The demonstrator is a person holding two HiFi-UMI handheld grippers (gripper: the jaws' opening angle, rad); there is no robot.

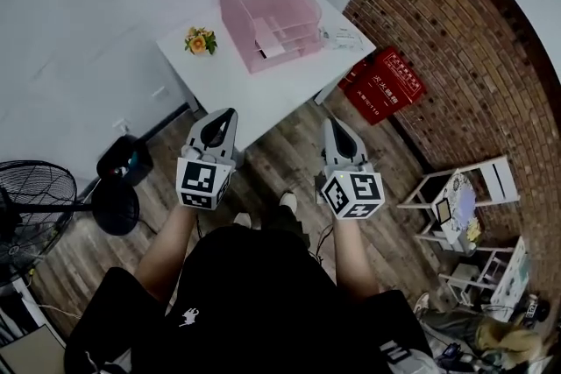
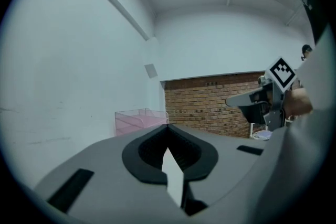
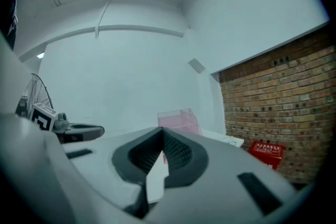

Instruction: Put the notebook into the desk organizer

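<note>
- Head view, closest in: the person stands on the wood floor [image 1: 289,149] with a gripper in each hand. Both grippers are held out roughly level toward the table, and a black fan [image 1: 31,206] stands off to the left.
- Left gripper [image 1: 230,113]: its jaws are pressed together, the tips meet, and nothing is caught between them. Its own view shows the same.
- Right gripper [image 1: 334,123]: same story, jaws fully closed and empty.
- Both tips sit near the front corner of the white table [image 1: 263,92], apart from everything on it.
- On the tabletop a pink see-through desk organizer [image 1: 238,13] stands upright. A small bunch of flowers [image 1: 201,40] sits to its left and a clear little object [image 1: 342,38] to its right.
- Something pale and flat lies inside the organizer's lower tier. It looks like the notebook [image 1: 269,46], but it is too small to be sure.
- Beyond the table, a red crate [image 1: 383,85] rests on the floor against the brick wall [image 1: 456,39].
</note>
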